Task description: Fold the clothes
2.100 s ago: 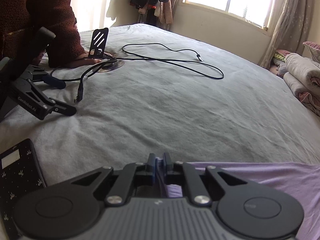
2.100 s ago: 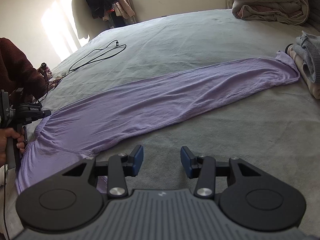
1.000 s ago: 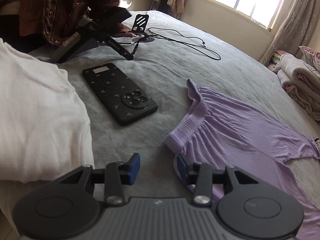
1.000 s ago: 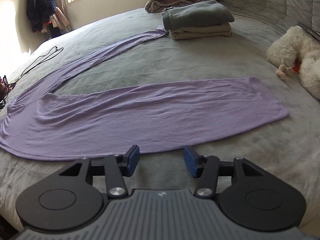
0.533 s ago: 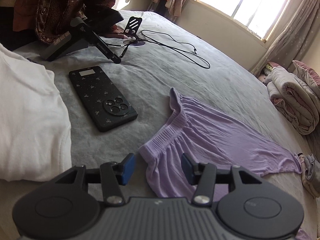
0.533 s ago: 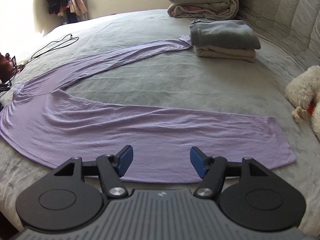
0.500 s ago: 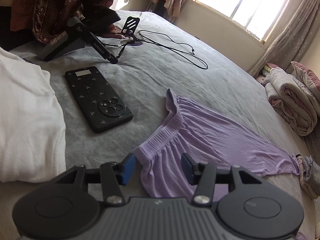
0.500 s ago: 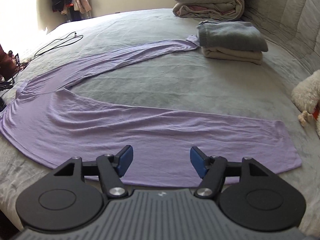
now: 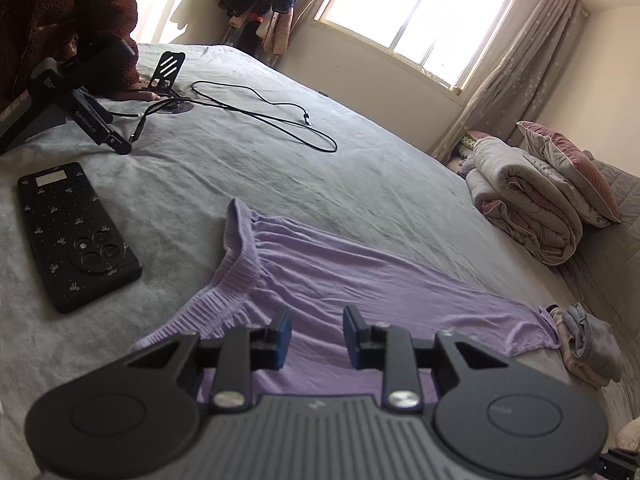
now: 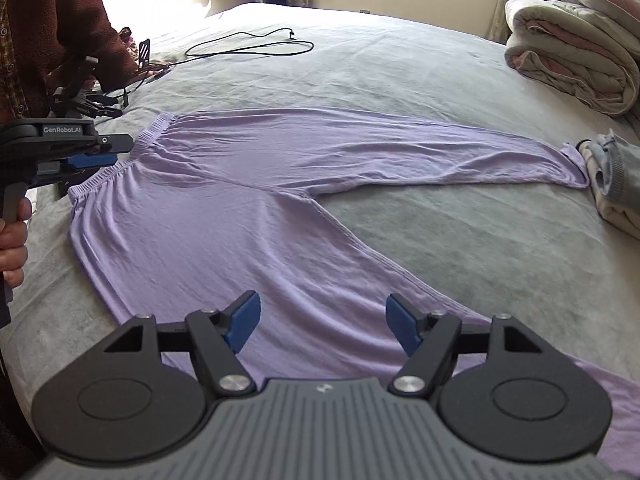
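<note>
Grey bed [image 10: 400, 60], purple trousers [image 10: 240, 208] spread flat, left gripper [image 9: 314, 334] and right gripper [image 10: 322, 322] jaws apart, empty.

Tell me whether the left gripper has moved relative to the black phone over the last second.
Yes. The left gripper has shifted right, away from the black phone, and now sits over the purple pants past the waistband, jaws open.

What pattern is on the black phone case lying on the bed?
Small pale bow-like motifs scattered across the black phone case, clearest in the left wrist view.
</note>
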### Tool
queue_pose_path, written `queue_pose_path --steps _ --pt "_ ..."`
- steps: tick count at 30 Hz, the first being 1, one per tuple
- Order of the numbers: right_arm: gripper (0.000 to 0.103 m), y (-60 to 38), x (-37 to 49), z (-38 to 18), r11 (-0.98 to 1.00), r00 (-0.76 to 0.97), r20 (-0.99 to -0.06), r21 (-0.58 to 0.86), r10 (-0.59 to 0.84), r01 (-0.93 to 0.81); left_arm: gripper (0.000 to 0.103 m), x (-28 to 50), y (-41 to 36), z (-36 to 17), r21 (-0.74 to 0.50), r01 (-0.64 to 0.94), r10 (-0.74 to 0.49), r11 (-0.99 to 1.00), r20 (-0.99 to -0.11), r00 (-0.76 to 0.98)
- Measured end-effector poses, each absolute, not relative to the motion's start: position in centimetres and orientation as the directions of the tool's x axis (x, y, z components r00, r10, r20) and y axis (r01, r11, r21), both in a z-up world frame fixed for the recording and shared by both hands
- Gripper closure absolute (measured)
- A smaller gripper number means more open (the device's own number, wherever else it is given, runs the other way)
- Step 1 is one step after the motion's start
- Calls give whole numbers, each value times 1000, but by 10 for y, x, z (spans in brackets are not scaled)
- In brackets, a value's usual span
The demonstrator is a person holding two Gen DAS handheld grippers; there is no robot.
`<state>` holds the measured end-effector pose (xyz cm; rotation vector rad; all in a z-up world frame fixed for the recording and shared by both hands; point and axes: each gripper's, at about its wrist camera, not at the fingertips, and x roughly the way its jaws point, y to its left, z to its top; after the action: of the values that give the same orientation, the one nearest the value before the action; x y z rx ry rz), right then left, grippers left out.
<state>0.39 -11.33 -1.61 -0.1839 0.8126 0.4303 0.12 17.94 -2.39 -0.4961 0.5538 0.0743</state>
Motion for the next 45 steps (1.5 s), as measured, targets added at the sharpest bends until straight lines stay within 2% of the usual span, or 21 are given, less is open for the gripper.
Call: queue_pose_path --steps 6,12,18,34,40,45 --pt "30 -86 36 -14 887 611 -724 2 320 -463 92 25 179 -25 -438 -162 -109 884 -530 841" --pt "29 -61 75 -14 873 621 -705 -7 342 -489 98 37 191 -32 -460 -204 -111 864 -569 815" --pt "27 -29 108 -19 840 621 -691 -39 369 -541 100 47 207 -41 -493 -263 -113 830 -609 785" --pt "23 40 178 -38 766 613 -694 -137 378 -628 103 58 221 -54 -522 -303 -144 797 -651 745" --pt "21 48 204 -49 771 603 -709 -133 366 -623 103 61 225 -58 -525 -314 -150 791 -664 733" --pt "14 47 228 -54 785 585 -718 -89 377 -614 103 61 231 -63 -553 -326 -169 767 -663 729"
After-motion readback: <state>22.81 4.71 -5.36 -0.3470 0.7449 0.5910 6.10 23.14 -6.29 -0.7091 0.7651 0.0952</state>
